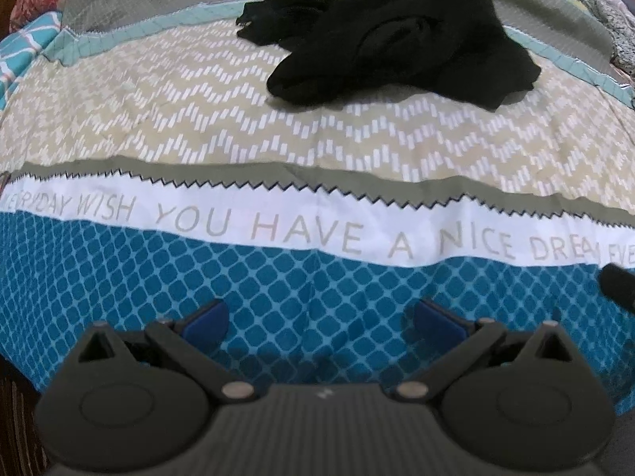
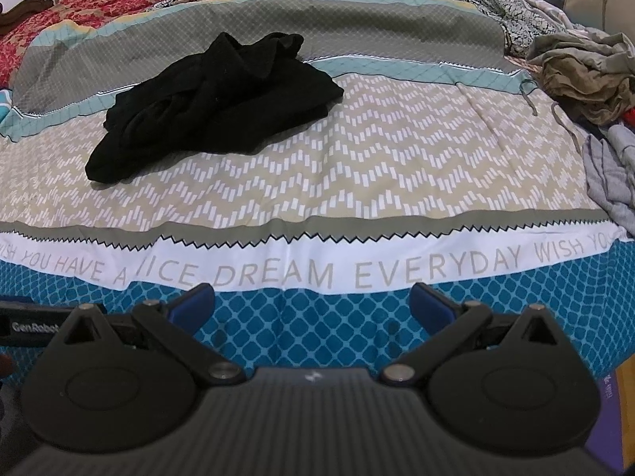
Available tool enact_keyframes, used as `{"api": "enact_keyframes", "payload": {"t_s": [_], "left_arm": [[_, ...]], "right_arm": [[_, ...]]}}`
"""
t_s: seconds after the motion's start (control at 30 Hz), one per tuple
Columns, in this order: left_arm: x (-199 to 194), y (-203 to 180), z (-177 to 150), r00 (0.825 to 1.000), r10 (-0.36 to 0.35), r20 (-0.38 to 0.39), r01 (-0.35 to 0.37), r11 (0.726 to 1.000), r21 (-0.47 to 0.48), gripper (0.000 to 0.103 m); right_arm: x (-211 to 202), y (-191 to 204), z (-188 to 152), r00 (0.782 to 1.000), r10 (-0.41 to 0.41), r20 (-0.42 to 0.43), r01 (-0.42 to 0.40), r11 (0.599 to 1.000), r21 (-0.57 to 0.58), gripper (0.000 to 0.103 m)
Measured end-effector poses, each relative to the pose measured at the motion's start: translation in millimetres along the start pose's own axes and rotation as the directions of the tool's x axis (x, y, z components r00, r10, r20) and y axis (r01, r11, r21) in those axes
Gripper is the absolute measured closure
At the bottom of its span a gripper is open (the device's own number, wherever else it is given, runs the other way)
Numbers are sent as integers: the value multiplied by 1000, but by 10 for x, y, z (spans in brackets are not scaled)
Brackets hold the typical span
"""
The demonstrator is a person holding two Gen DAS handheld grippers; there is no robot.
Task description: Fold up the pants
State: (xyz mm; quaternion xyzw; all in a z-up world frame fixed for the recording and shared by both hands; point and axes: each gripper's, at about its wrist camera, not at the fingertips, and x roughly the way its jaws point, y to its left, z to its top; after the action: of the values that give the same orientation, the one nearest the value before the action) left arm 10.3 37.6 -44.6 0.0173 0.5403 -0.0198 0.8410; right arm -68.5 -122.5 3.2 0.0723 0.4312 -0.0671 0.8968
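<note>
— Ahead of you: where do the black pants (image 1: 397, 37) lie?

— Crumpled in a heap on the bed, well beyond both tongs, on the beige zigzag band of the bedspread (image 1: 198, 119) with their far edge over the teal and grey stripes. From your left tongs (image 1: 320, 319) they sit ahead and to the right; from your right tongs (image 2: 312, 303), ahead and to the left (image 2: 214, 107).

— And the tongs themselves?

— Both pairs stand spread wide, blue pads (image 1: 206, 319) apart, pinching nothing. Each hovers over the blue lattice border at the near edge of the bed, short of the white strip lettered "HAVE A NICE DREAM EVERYDAY" (image 2: 416, 269).

— Anything else on the bed?

— Far to the right of your right tongs, a pile of olive and grey clothes (image 2: 587, 87); past the pants, red floral bedding (image 2: 99, 4).
</note>
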Motion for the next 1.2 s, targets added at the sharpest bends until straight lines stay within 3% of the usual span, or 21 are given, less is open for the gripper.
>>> {"api": "enact_keyframes", "payload": {"t_s": [0.1, 0.2, 0.27, 0.3, 0.37, 0.43, 0.5, 0.63, 0.7, 0.73, 0.8, 0.87, 0.9, 0.93, 1.0, 1.03, 1.1, 1.13, 1.2], "left_arm": [[46, 85, 25, 999, -6, 32, 6, 1000, -5, 0], [113, 206, 55, 998, -55, 11, 55, 998, -28, 0], [93, 257, 93, 996, -91, 27, 91, 996, -18, 1], [73, 294, 140, 993, -113, 41, 114, 993, -22, 5], [22, 373, 304, 986, -142, 87, 146, 988, -39, 15], [-33, 416, 525, 979, -142, 147, 152, 986, -63, 16], [-74, 344, 786, 967, -129, 220, 142, 989, -42, 17], [-55, -236, 1348, 922, -129, 364, 67, 982, 178, 17], [7, -610, 1555, 897, -152, 416, 26, 956, 293, 13], [54, -808, 1630, 886, -160, 436, -1, 938, 347, 5], [231, -1199, 1755, 887, -149, 437, -66, 897, 438, 1], [416, -1437, 1830, 907, -120, 403, -98, 872, 480, 27], [465, -1495, 1884, 918, -101, 383, -106, 869, 484, 58], [469, -1465, 1973, 927, -90, 364, -90, 889, 449, 77], [269, -1074, 2192, 924, -175, 341, 86, 962, 259, 84], [149, -827, 2233, 913, -201, 356, 146, 974, 175, 86], [-163, -237, 2235, 875, -175, 451, 198, 980, -2, 90], [-329, 115, 2201, 857, -155, 492, 227, 970, -90, 91], [-563, 678, 2069, 843, -105, 528, 262, 937, -232, 91]], "right_arm": [[-8, -85, 33, 998, 54, 40, -57, 997, 61, 0], [41, -151, 109, 995, 82, 60, -88, 991, 97, 2], [83, -183, 191, 993, 92, 77, -99, 990, 98, 16], [101, -198, 237, 991, 99, 87, -107, 990, 96, 20], [163, -254, 370, 985, 136, 108, -148, 983, 113, 36], [270, -308, 561, 974, 192, 122, -209, 968, 141, 47], [370, -335, 729, 970, 205, 128, -225, 960, 169, 51], [485, -365, 938, 965, 207, 163, -241, 944, 226, 51], [508, -397, 934, 963, 207, 171, -244, 940, 237, 50], [516, -422, 920, 964, 206, 170, -243, 938, 245, 50], [546, -480, 864, 967, 200, 155, -235, 937, 257, 50], [567, -542, 820, 972, 189, 141, -221, 941, 258, 50], [579, -561, 807, 974, 184, 135, -214, 943, 254, 50], [589, -578, 801, 975, 181, 129, -208, 946, 248, 50], [582, -601, 819, 974, 188, 128, -214, 947, 239, 50], [576, -608, 833, 972, 193, 136, -220, 947, 233, 50], [581, -600, 868, 969, 201, 146, -230, 947, 222, 50], [591, -583, 890, 966, 209, 150, -238, 947, 217, 50], [611, -515, 927, 959, 237, 157, -266, 943, 199, 50]]}}
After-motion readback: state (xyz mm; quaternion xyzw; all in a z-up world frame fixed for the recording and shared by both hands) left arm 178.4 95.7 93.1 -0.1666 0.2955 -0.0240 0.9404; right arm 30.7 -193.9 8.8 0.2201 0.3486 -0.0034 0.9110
